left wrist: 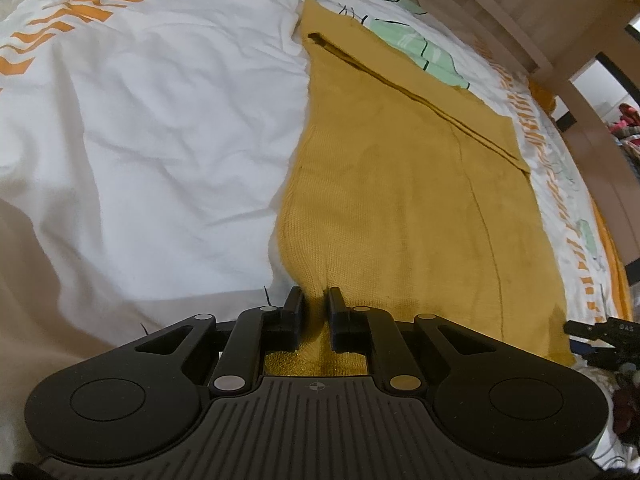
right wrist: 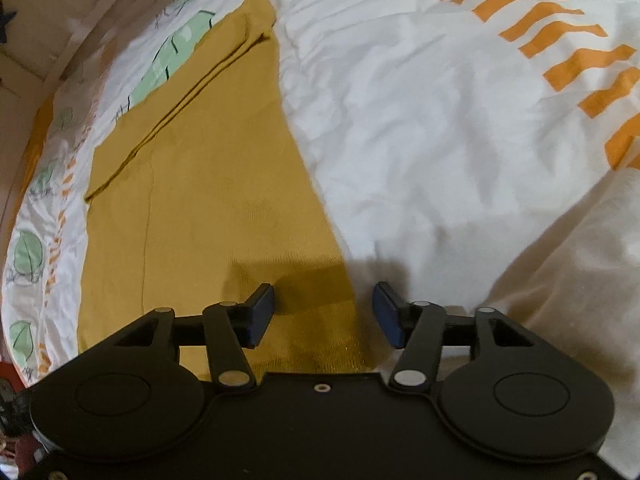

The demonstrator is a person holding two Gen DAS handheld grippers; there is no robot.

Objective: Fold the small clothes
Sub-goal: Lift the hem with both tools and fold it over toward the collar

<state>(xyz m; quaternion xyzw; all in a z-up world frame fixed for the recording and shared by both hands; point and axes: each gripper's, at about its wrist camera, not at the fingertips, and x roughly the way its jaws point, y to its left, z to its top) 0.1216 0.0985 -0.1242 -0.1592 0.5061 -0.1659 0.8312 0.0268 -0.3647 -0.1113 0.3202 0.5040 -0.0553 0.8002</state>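
Observation:
A mustard-yellow knitted garment (left wrist: 400,200) lies spread flat on the bed, one long side folded over into a narrow strip. My left gripper (left wrist: 316,304) is shut on a bunched near corner of this garment, the knit pinched between its black pads. In the right wrist view the same garment (right wrist: 208,184) stretches away from me. My right gripper (right wrist: 324,304) stands open just over the garment's near right edge, its blue pads apart, with the cloth lying flat beneath the gap and not pinched.
The bed cover (left wrist: 160,128) is white with orange stripes and green leaf prints, and it is wrinkled. A wooden bed frame (left wrist: 552,28) runs along the far side. The other gripper's black tip (left wrist: 592,326) shows at the right edge of the left wrist view.

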